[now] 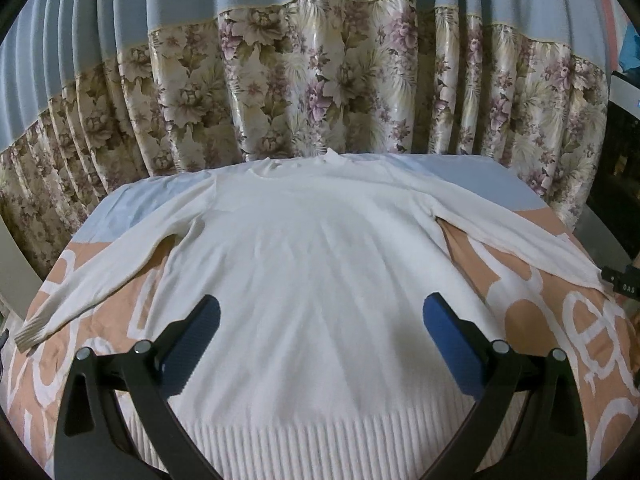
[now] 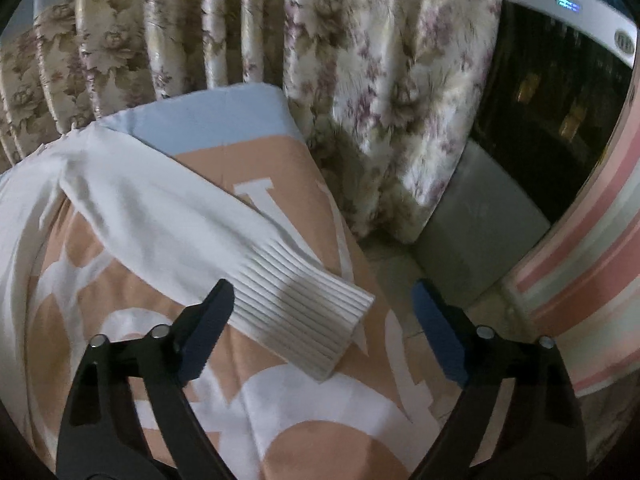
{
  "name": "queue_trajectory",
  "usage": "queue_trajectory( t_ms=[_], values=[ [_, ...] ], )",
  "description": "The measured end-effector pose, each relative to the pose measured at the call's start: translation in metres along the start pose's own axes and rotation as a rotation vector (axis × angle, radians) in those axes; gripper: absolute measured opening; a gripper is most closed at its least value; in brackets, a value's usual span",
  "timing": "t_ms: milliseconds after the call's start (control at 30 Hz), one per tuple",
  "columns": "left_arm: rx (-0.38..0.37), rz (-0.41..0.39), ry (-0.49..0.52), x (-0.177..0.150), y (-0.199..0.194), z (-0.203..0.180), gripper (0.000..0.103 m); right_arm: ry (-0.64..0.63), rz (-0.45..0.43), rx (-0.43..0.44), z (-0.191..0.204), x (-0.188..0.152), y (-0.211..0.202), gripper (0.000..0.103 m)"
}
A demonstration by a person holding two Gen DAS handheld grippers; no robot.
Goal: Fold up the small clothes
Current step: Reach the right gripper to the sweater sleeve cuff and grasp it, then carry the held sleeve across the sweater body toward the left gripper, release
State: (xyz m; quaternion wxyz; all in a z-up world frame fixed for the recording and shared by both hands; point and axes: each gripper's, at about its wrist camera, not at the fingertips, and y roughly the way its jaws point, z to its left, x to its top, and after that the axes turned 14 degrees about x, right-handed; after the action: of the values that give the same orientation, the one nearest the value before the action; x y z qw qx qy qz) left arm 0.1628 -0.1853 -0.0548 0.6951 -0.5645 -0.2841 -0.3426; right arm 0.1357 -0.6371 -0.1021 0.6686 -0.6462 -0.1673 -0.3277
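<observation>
Initially, the white sweater [image 1: 320, 264] lay flat and face-up on the patterned cloth [image 1: 532, 292] covering the table, collar toward the floral curtain [image 1: 312, 92], ribbed hem nearest me, both sleeves spread outward. No fold had been made; I judged the task to be at its first step, the approach to a sleeve.

I held my left gripper [image 1: 320, 320] above the lower body of the garment, fingers spread wide apart, nothing between them. My right gripper [image 2: 322, 308] was likewise wide open and empty. In the right wrist view its left finger [image 2: 208, 328] sat just beside the ribbed cuff [image 2: 316, 320] of the right sleeve [image 2: 160, 216], which rested near the table's edge; whether that finger touched the knit I could not tell.

The next move, in my judgement, called for:
1. Centring the right gripper over the cuff.
2. Closing on both layers of the ribbing.
3. Carrying the sleeve inward across the body.

Risk: the knit is soft and may drag the shoulder out of line if lifted too little.
</observation>
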Motion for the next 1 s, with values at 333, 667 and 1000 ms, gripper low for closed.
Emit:
queue_trajectory(
  t_ms=[333, 667, 1000],
  values=[
    [0.024, 0.014, -0.030, 0.012, 0.030, 0.002, 0.101, -0.013, 0.071, 0.068, 0.003, -0.004, 0.019, 0.033],
    [0.022, 0.011, -0.030, 0.015, 0.035, 0.004, 0.101, -0.039, 0.033, 0.100, 0.023, 0.012, 0.000, 0.015],
    [0.021, -0.022, -0.030, 0.027, 0.044, 0.020, 0.101, -0.048, 0.011, 0.224, 0.080, 0.043, -0.008, 0.014]
  ],
)
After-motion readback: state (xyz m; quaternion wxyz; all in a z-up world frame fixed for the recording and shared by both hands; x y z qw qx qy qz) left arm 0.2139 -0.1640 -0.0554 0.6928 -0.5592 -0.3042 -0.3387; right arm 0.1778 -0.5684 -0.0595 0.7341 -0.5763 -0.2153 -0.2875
